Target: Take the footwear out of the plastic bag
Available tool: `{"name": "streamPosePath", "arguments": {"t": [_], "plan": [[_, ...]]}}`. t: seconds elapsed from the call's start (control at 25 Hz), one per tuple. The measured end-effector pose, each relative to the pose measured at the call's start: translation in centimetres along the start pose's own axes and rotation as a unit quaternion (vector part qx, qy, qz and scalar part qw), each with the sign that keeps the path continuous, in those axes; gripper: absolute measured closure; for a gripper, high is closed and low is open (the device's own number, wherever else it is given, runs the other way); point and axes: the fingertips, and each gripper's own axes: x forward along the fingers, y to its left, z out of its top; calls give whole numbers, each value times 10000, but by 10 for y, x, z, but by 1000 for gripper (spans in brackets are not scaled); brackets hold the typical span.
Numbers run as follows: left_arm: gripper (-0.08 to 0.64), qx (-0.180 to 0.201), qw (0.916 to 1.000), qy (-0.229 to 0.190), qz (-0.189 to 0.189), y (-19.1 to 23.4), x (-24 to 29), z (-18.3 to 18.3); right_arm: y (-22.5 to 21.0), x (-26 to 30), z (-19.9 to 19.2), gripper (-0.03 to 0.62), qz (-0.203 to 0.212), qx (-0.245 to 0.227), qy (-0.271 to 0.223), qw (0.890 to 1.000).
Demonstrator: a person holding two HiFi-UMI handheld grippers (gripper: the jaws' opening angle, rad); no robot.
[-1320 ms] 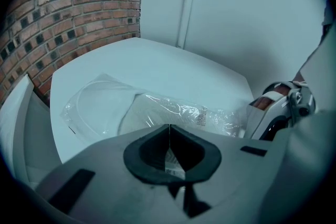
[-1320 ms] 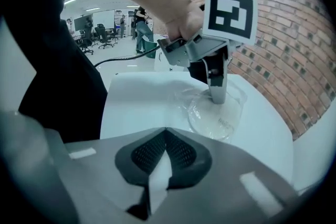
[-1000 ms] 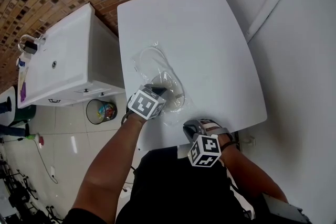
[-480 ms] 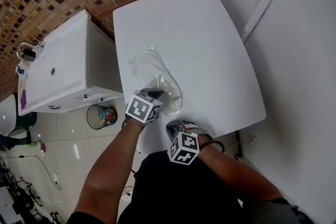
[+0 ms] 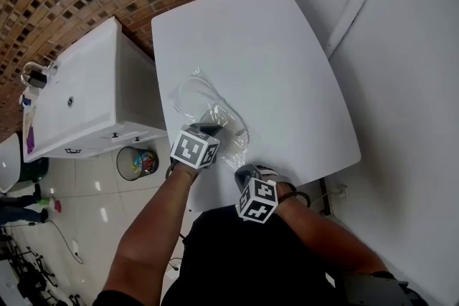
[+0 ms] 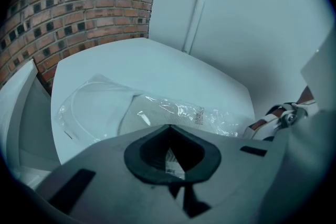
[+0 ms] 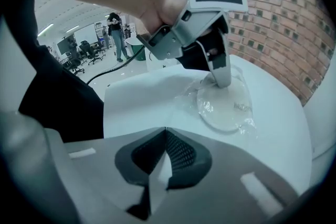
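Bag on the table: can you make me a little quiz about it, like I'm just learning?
1. True or false: the footwear is inside the bag.
2. What is the left tool shut on? A the bag, B a bin, C a sink.
3. Fill in: the bag lies on the white ____.
Key: 1 true; 2 A; 3 table.

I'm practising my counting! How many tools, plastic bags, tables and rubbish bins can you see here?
tools: 2 (left tool, right tool)
plastic bag: 1
table: 1
rubbish bin: 1
total: 5
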Motion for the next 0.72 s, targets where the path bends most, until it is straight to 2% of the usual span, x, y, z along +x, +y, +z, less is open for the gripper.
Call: {"name": "streamPosePath", "arguments": {"t": [0.16, 0.28, 0.48, 0.56, 0.64, 0.72], "plan": [[554, 236, 9997, 66, -38, -15, -7, -3, -1, -13, -18, 591, 146, -3, 149, 9998], [554, 355, 9992, -95, -182, -33, -18, -3, -3, -25, -38, 591, 203, 23, 122, 9997], [554, 417, 9973, -284, -527, -57, -40, -6, -12, -51, -73, 591, 287, 521, 12, 9982], [544, 502, 9970, -438, -403, -50, -49, -2, -23, -64, -79, 591, 100, 756, -121, 9970], [451, 540, 9972, -506, -68, -30, -54, 1, -39, -76, -74, 591, -158, 1066, -400, 9934], [399, 533, 9973, -377, 346, 0, -53, -2, -55, -85, -62, 589, -397, 1380, -723, 9870]]}}
